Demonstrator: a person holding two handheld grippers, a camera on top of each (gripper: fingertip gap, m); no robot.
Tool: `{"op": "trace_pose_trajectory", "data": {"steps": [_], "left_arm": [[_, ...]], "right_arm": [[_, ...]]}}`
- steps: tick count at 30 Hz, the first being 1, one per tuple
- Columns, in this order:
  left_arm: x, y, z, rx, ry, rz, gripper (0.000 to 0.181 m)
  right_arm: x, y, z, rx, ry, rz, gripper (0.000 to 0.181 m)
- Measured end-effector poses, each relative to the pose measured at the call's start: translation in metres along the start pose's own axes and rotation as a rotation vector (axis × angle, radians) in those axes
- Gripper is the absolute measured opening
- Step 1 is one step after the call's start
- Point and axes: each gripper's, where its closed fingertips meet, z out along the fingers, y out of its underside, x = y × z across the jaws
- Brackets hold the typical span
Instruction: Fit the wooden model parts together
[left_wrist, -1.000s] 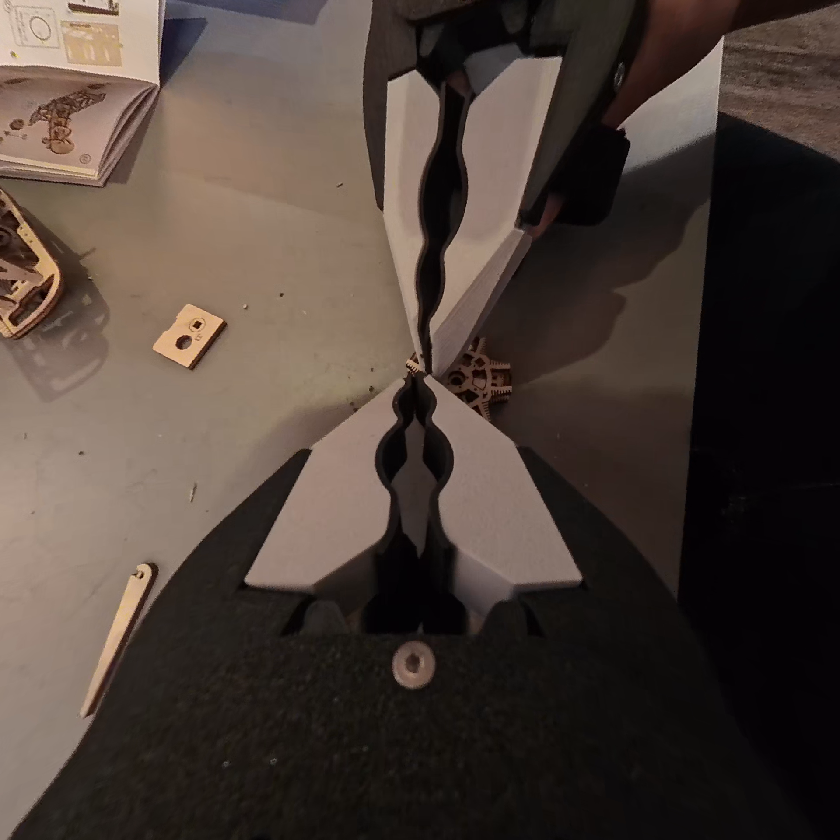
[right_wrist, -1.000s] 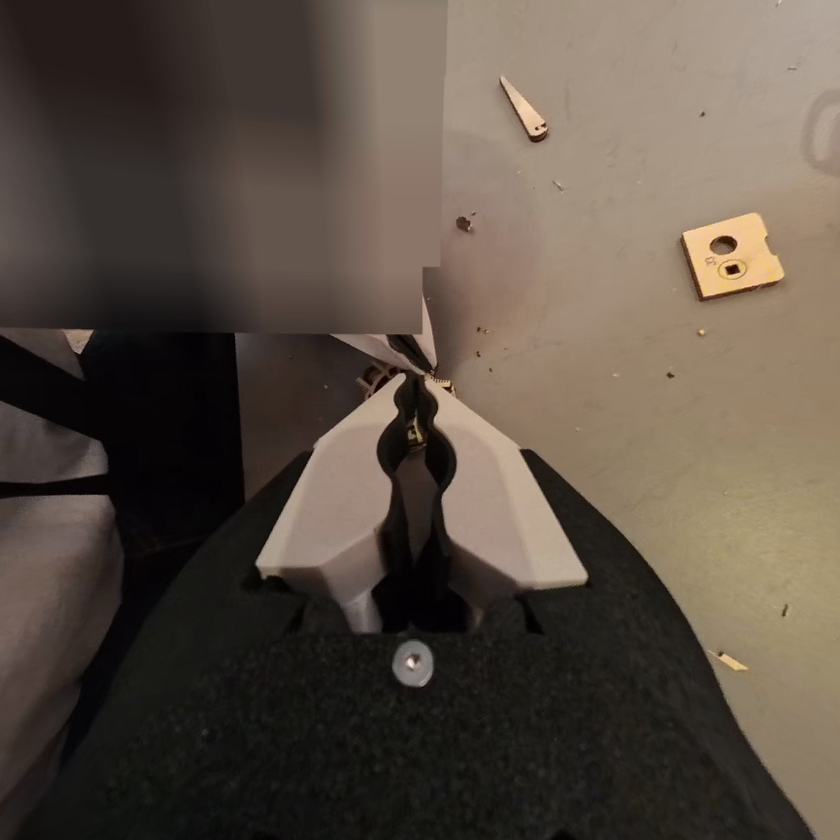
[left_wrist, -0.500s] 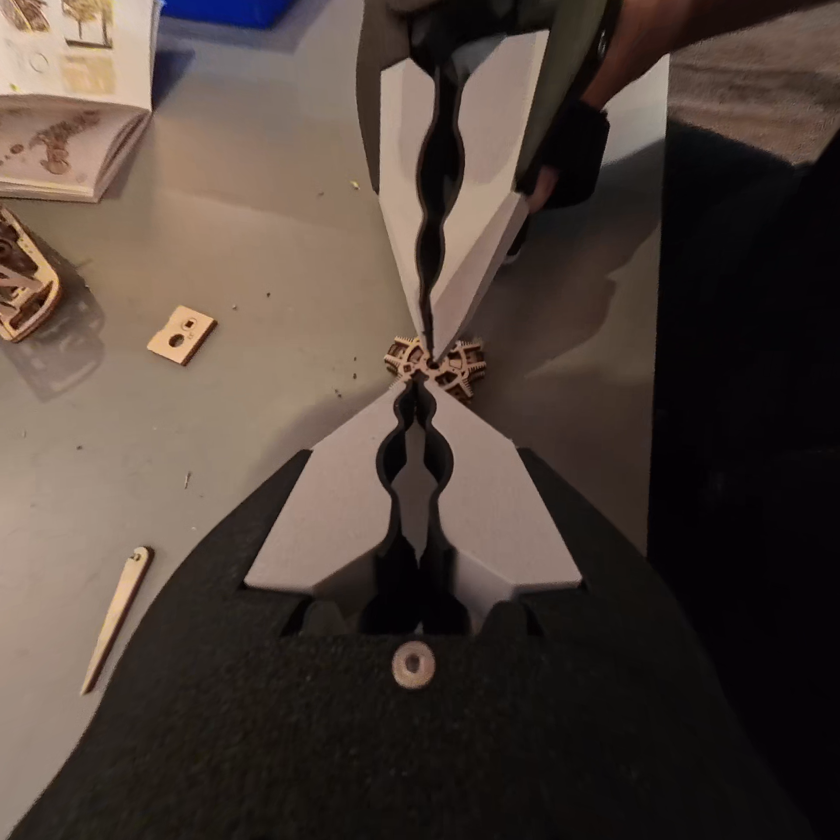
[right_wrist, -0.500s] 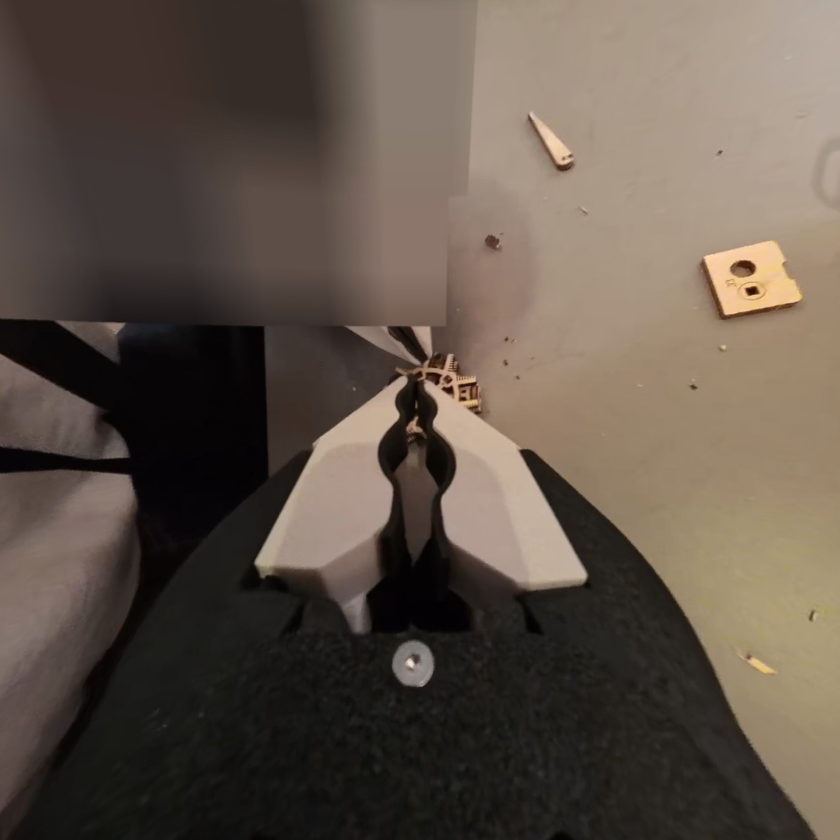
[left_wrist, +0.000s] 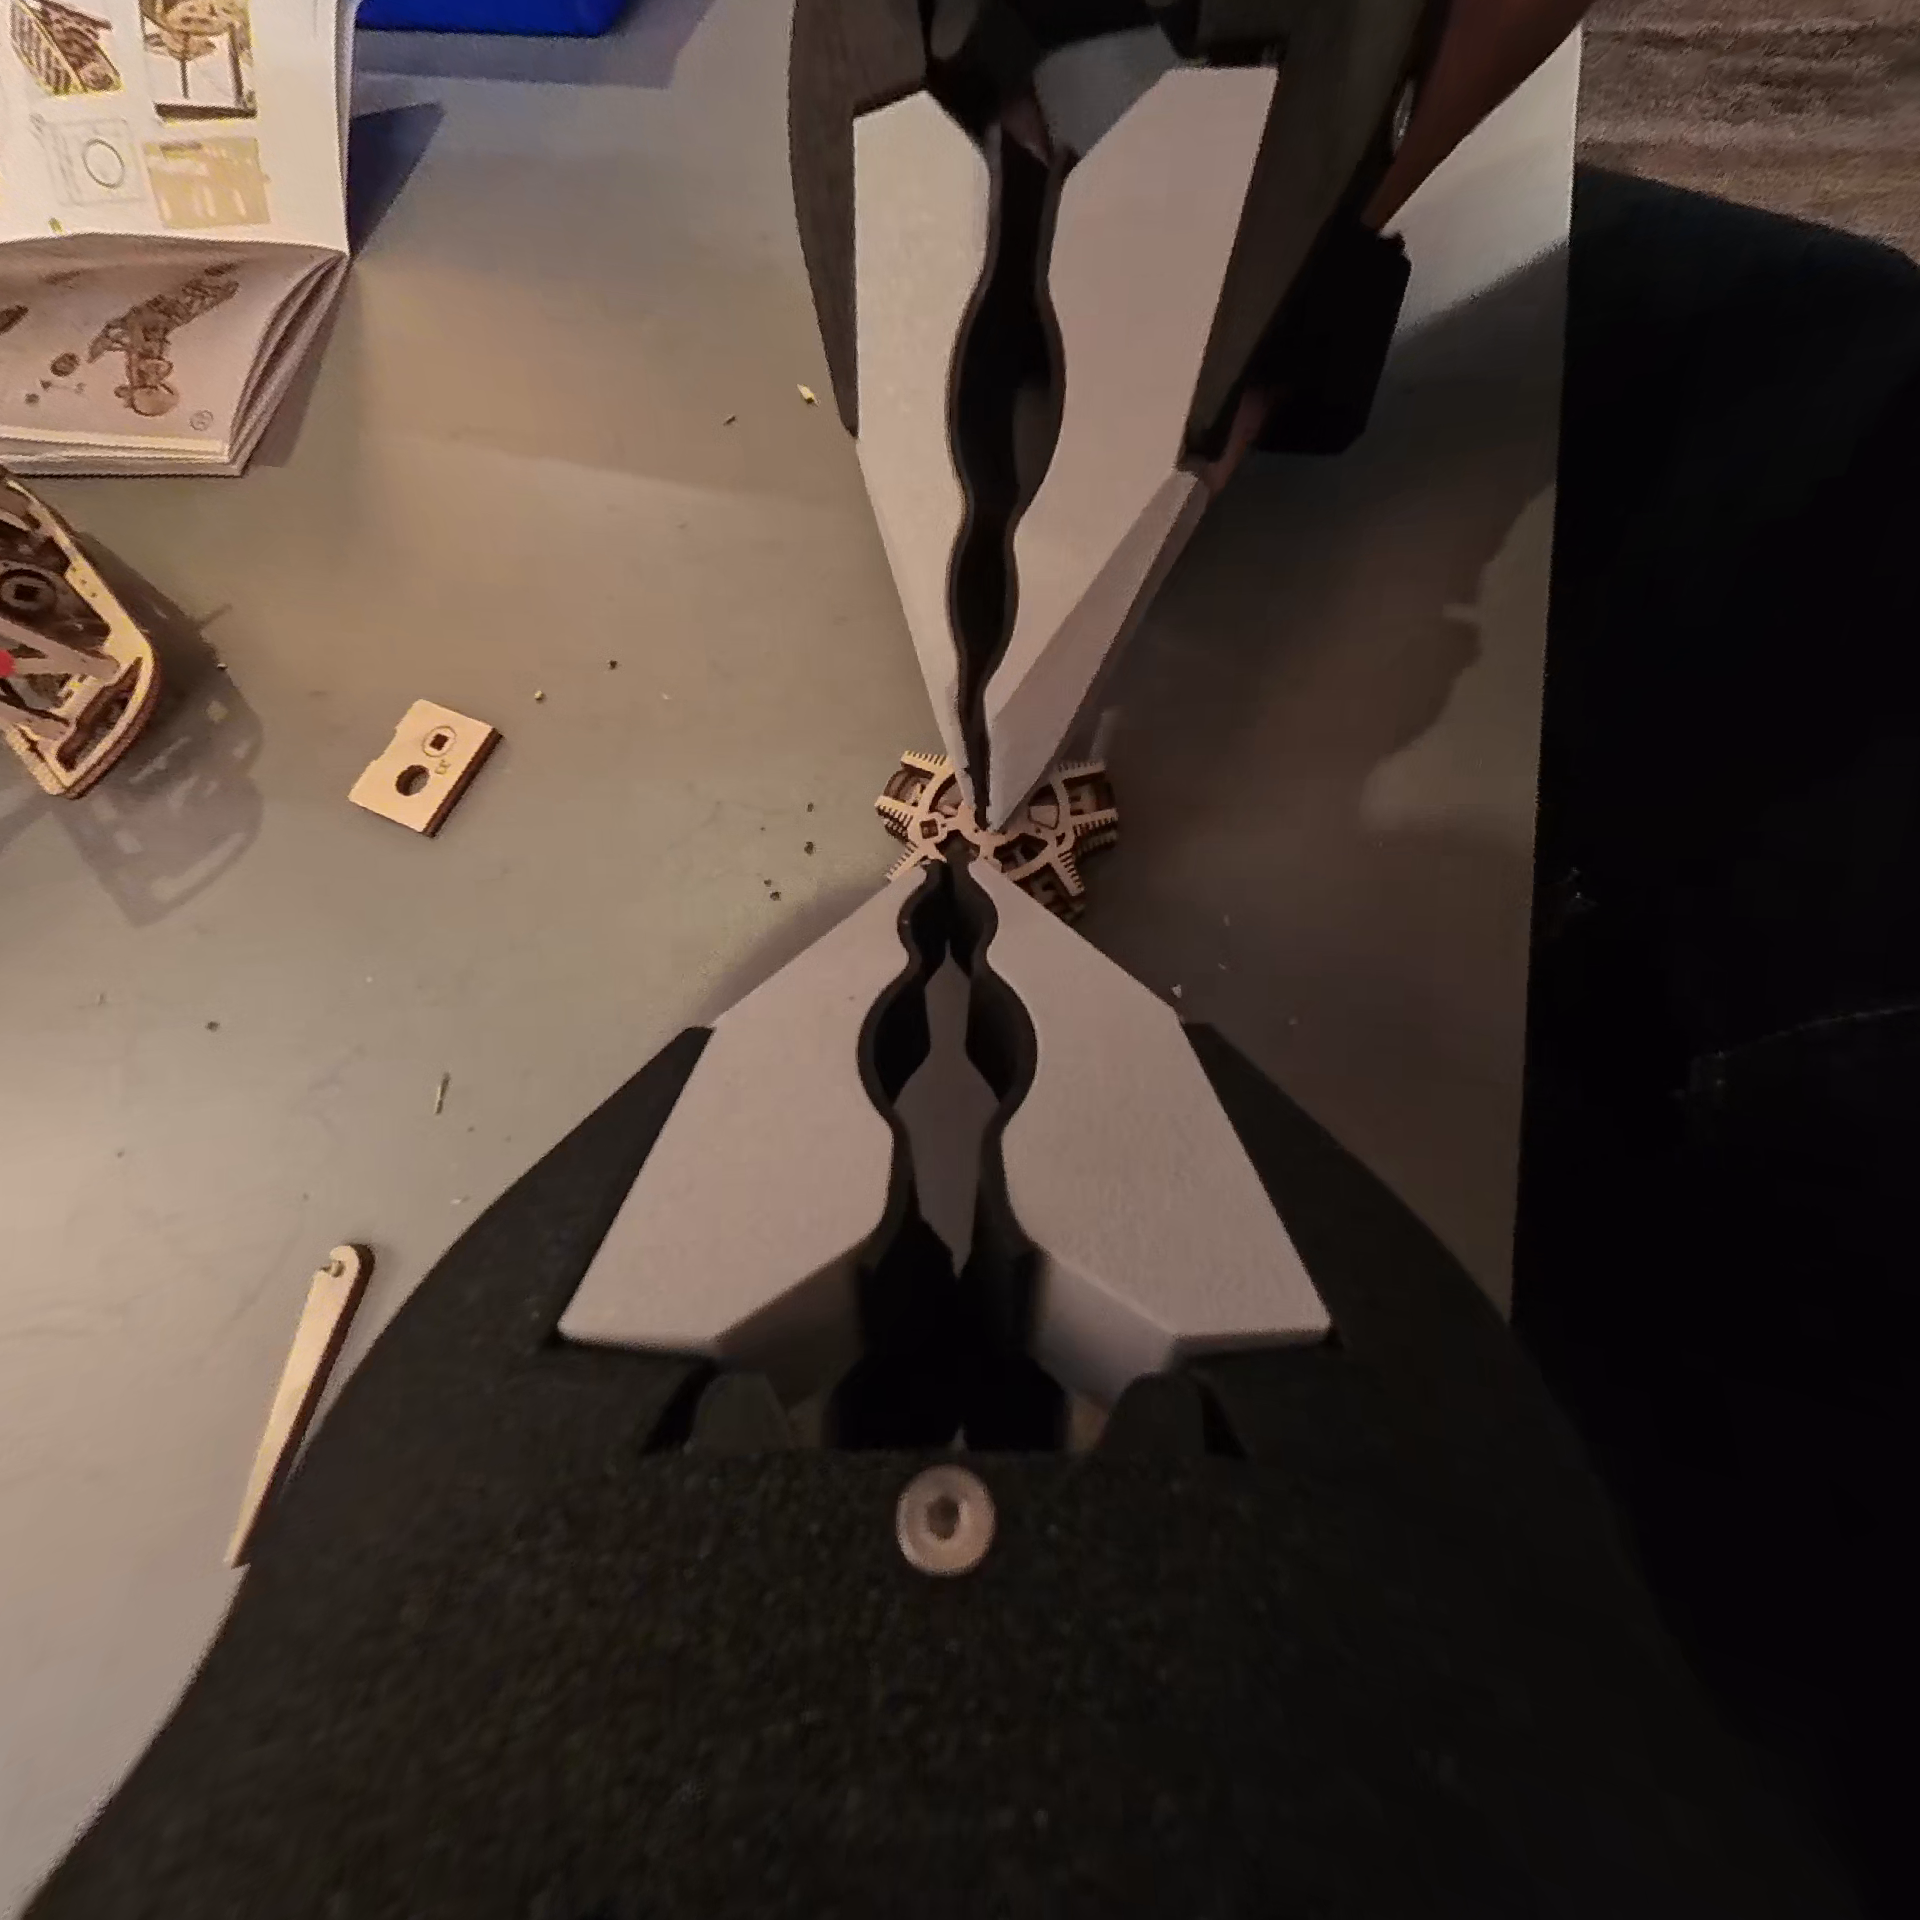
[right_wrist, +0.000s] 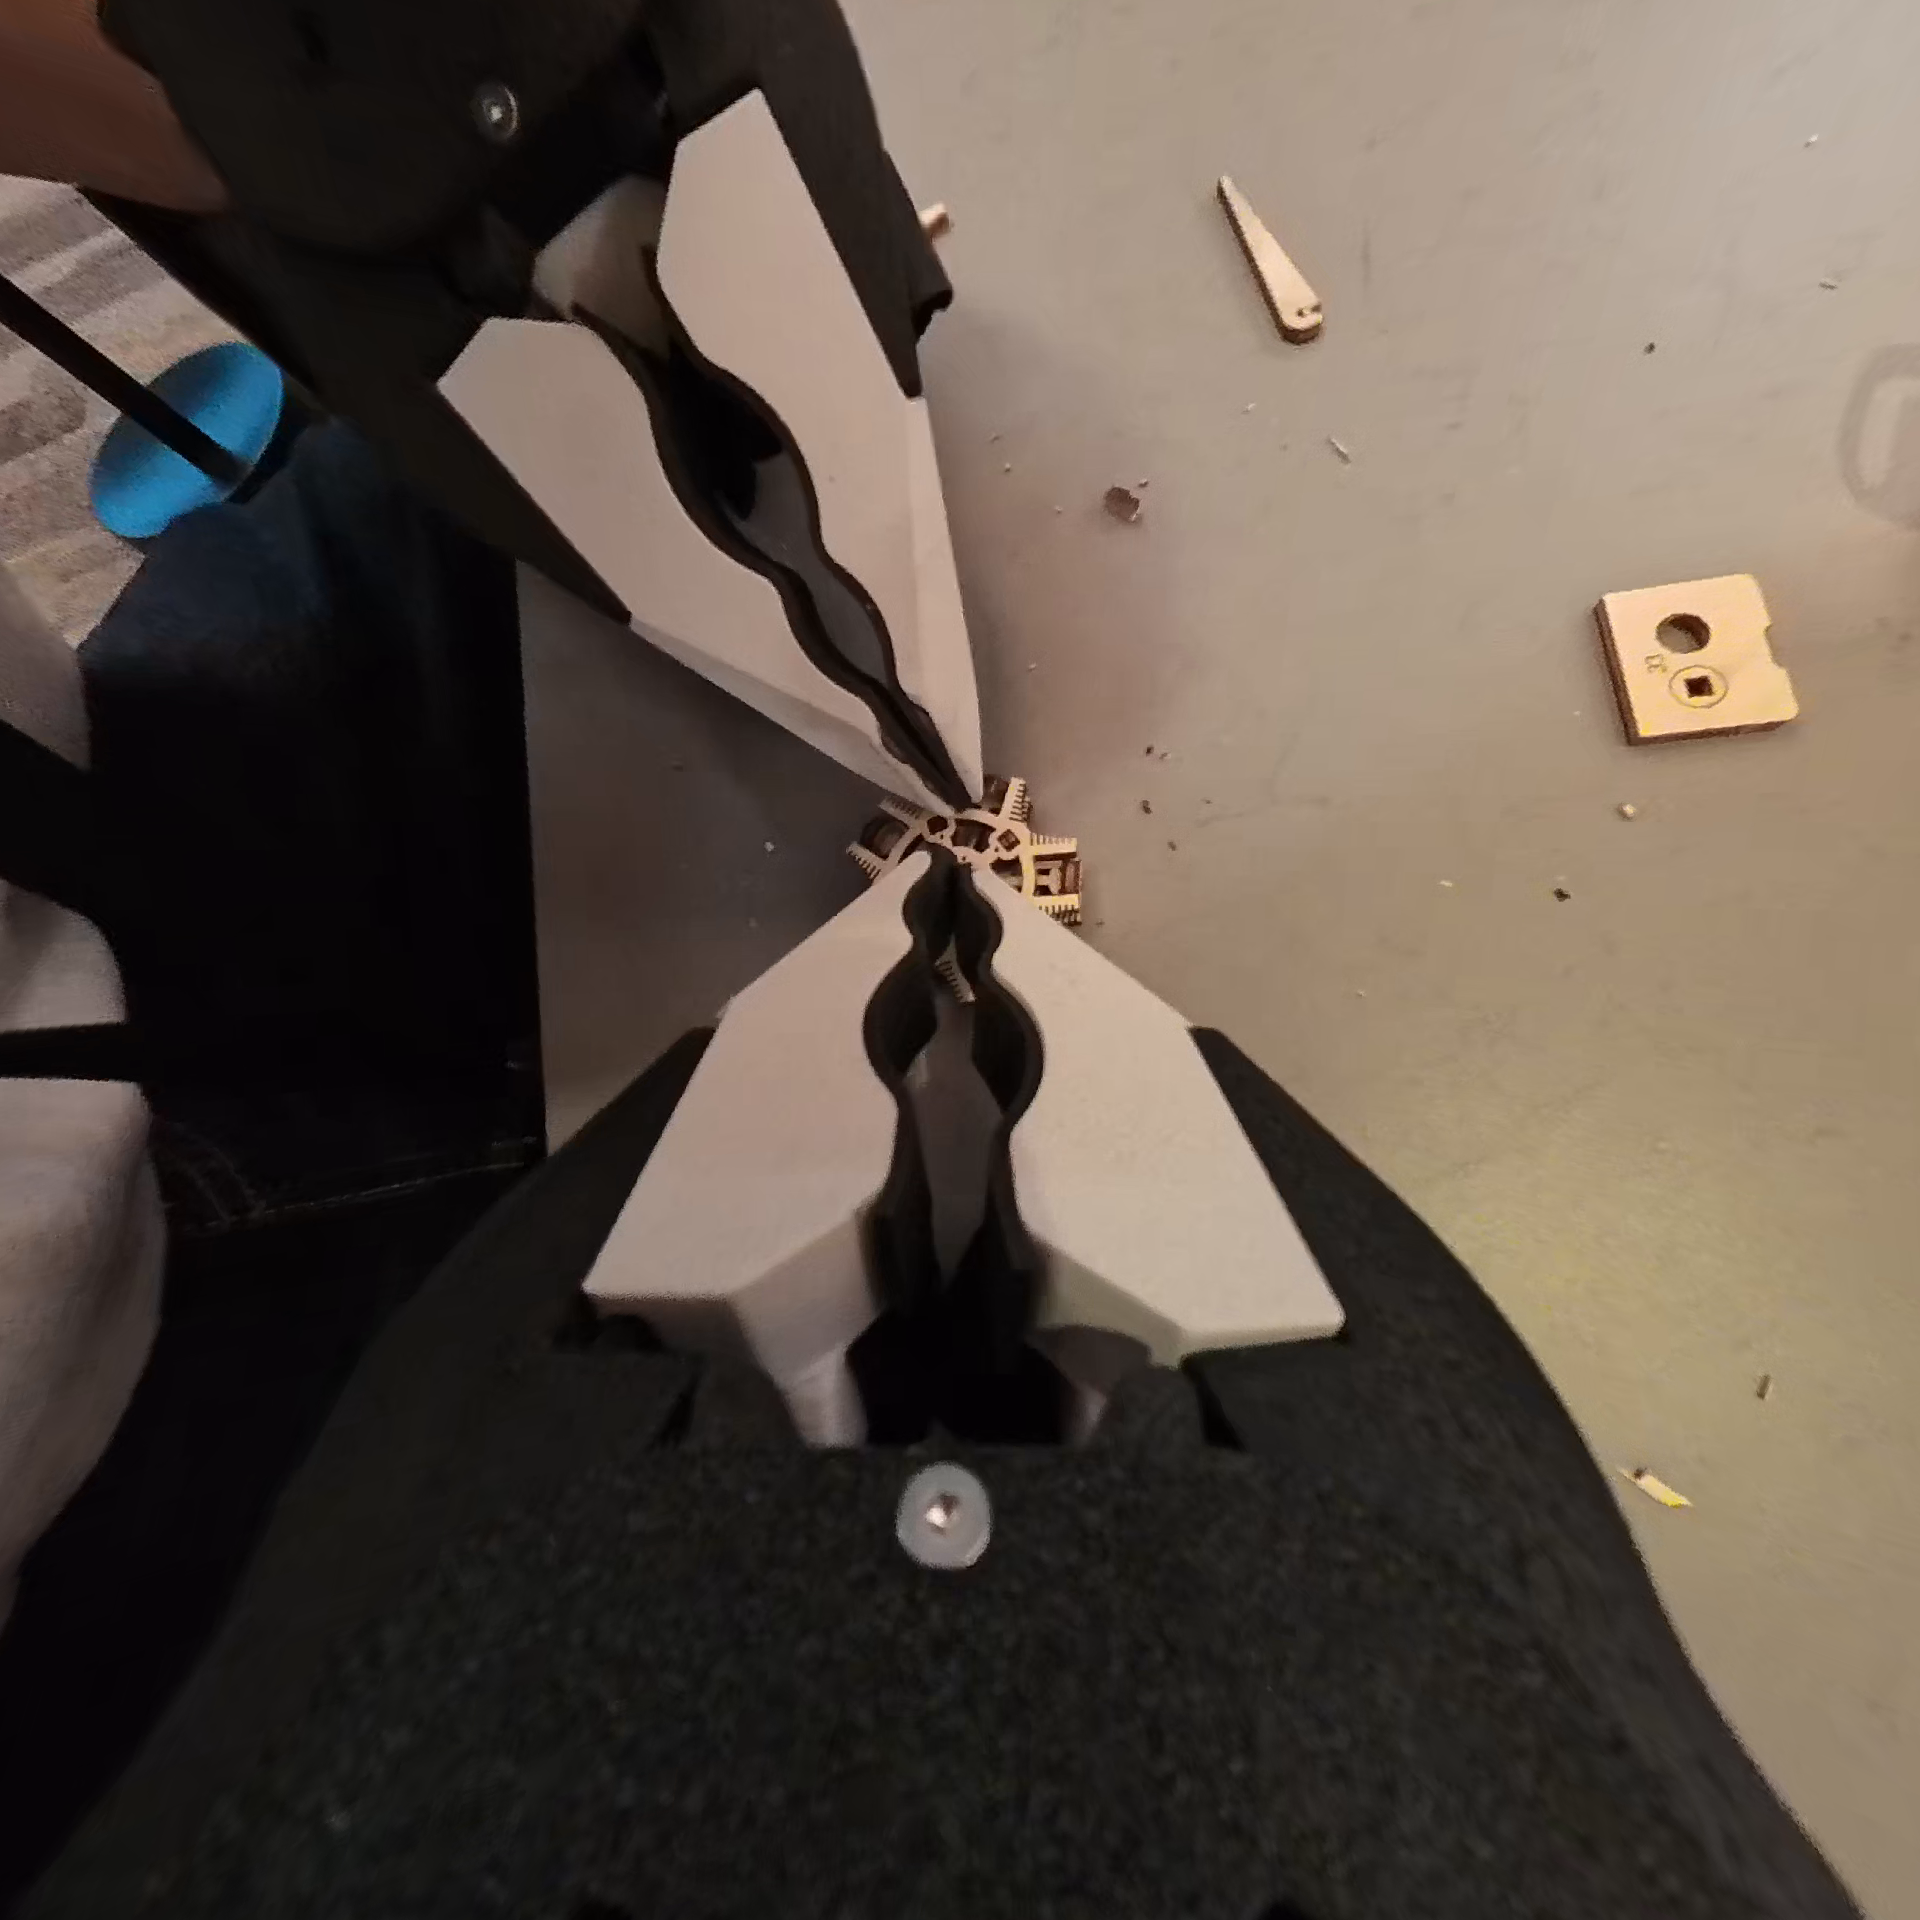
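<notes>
A small wooden gear assembly (left_wrist: 1049, 831) hangs just above the grey table (left_wrist: 520, 1039), held from two sides. My left gripper (left_wrist: 951, 883) is shut on its near edge. My right gripper (left_wrist: 977, 800) comes in from the top of the left wrist view and is shut on its hub. In the right wrist view, my right gripper (right_wrist: 945, 883) is shut on the gear assembly (right_wrist: 1039, 873), with a toothed part showing between its fingers (right_wrist: 1081, 1091). The left gripper (right_wrist: 961, 800) pinches the assembly from the upper left. Most of the assembly is hidden by the tips.
A square wooden plate with holes (left_wrist: 426, 767) (right_wrist: 1696, 659) and a tapered wooden stick (left_wrist: 301, 1392) (right_wrist: 1270, 260) lie on the table. An open booklet (left_wrist: 156, 260) and a partly built wooden model (left_wrist: 62, 665) are at far left. The table edge (left_wrist: 1538, 935) runs close on the right. My two grippers' fingertips are within a few centimetres of each other. Left tips and right tips are each some 20 centimeters from the partly built wooden model (left_wrist: 62, 665).
More of the gear assembly shows on both sides of the tips than a second ago. Both grippers stay shut on it and have shifted only slightly.
</notes>
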Motion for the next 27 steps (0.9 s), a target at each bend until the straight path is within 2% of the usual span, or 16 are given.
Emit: {"op": "trace_pose_trajectory", "data": {"steps": [4,6,8,10,12,15,21,24,27], "left_arm": [[0.000,-0.003,-0.005,0.025,0.062,-0.065,0.000],[0.000,-0.015,-0.017,0.135,0.099,-0.094,0.000],[0.000,-0.018,-0.021,0.163,0.115,-0.108,0.000],[0.007,-0.012,-0.014,0.103,0.125,-0.067,0.000],[0.012,-0.004,-0.007,0.036,0.115,-0.018,0.000],[0.007,-0.003,-0.007,0.030,0.065,-0.006,0.000],[-0.004,-0.005,-0.019,0.093,0.066,-0.107,0.000],[0.003,-0.004,-0.019,0.083,0.081,-0.057,0.000],[0.005,0.000,-0.015,0.053,0.082,-0.038,0.000]], "right_arm": [[-0.001,-0.008,-0.008,0.136,-0.139,0.150,0.000],[0.010,-0.015,-0.018,0.219,-0.198,0.294,0.000],[0.012,-0.016,-0.020,0.191,-0.289,0.428,0.000],[0.009,-0.013,-0.016,0.120,-0.363,0.489,0.000],[0.001,-0.009,-0.011,0.034,-0.387,0.475,0.000],[-0.009,0.000,-0.001,-0.086,-0.389,0.419,0.000],[-0.014,-0.020,-0.010,-0.046,-0.528,0.551,0.000],[-0.013,-0.038,-0.022,0.023,-0.579,0.621,0.000],[-0.018,-0.038,-0.021,-0.005,-0.576,0.586,0.000]]}}
